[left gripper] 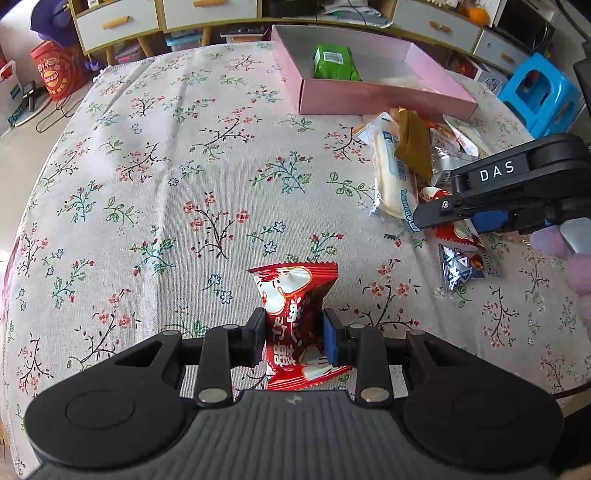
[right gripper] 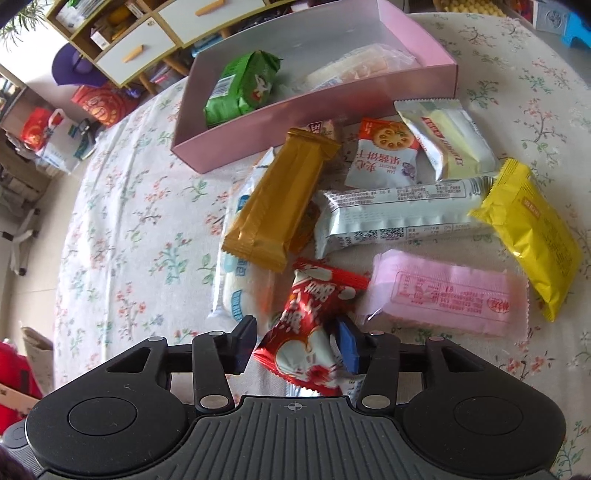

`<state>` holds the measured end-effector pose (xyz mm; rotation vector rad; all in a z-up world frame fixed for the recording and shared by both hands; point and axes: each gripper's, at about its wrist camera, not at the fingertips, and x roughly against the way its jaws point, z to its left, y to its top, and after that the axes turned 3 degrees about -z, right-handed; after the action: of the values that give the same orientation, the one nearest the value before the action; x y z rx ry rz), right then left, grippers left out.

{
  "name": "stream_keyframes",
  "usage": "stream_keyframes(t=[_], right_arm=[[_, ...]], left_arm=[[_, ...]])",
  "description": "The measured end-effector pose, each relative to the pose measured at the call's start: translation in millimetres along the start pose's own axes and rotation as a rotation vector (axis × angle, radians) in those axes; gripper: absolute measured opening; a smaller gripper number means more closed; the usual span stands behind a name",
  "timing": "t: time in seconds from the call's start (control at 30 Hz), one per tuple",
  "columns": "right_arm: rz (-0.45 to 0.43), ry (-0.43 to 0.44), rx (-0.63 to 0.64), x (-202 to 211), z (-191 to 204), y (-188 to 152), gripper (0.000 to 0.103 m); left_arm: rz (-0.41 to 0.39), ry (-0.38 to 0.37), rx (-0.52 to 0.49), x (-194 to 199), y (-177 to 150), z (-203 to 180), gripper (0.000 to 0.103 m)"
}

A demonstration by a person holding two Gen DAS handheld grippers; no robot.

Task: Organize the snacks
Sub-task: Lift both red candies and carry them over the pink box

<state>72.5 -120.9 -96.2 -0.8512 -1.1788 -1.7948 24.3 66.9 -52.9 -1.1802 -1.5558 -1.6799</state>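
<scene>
- In the left wrist view I see my left gripper (left gripper: 294, 334) at lower centre, its jaws closed on a red snack packet (left gripper: 295, 317); both pads press the packet's sides and the packet stands up between them over the tablecloth (left gripper: 147, 184).
- In the right wrist view my right gripper (right gripper: 295, 345) sits at lower centre with its jaws parted. A second red packet (right gripper: 314, 332) lies between them. The blue pad touches or nearly touches its right side, while the left finger stands apart from it, so I read no grip here.
- The same right gripper (left gripper: 480, 206) appears at the right edge of the left wrist view, above the snack pile, with part of a hand (left gripper: 569, 254) behind it.
- Just beyond the right gripper lies the loose pile: a gold bar (right gripper: 280, 199) resting on a white bread pack (right gripper: 240, 280), a long white packet (right gripper: 399, 218) to its right, and a pink packet (right gripper: 443, 291) at lower right.
- Further out are a yellow packet (right gripper: 528, 236) at the right, a biscuit pack (right gripper: 384, 155) and a silver packet (right gripper: 450, 140) near the box.
- The pink box (right gripper: 295, 110) occupies the upper centre of the right wrist view. It holds a green packet (right gripper: 243, 88) at its left end and a pale clear-wrapped snack (right gripper: 362, 66) toward its right.
- In the left wrist view the same box (left gripper: 369, 99) sits at upper right, well apart from the left gripper.
- Cabinets with drawers (left gripper: 118, 22) stand past the table at the upper edge.
</scene>
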Motion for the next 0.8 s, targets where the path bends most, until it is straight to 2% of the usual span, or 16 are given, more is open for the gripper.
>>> stream_keyframes(t=[0.1, 0.23, 0.43, 0.6, 0.8], right_arm=[[-0.014, -0.010, 0.030, 2.0, 2.9, -0.6, 0.036], [-0.017, -0.014, 0.043, 6.4, -0.1, -0.9, 0.035], [-0.018, 0.056, 0.001, 29.5, -13.1, -0.7, 0.034], [-0.050, 0.129, -0.025, 53.8, -20.4, 2.8, 0.034], [-0.097, 0.174, -0.077, 70.2, -29.3, 17.5, 0.034]], left_arm=[[-0.003, 0.001, 0.002, 0.0, 0.0, 0.4, 0.029], [-0.019, -0.001, 0.007, 3.2, 1.1, 0.5, 0.028], [-0.054, -0.021, 0.028, 11.9, 9.6, -1.4, 0.028], [-0.109, -0.041, 0.054, 21.7, 24.9, -6.1, 0.027], [-0.159, -0.065, 0.074, 27.9, 44.7, -18.8, 0.027]])
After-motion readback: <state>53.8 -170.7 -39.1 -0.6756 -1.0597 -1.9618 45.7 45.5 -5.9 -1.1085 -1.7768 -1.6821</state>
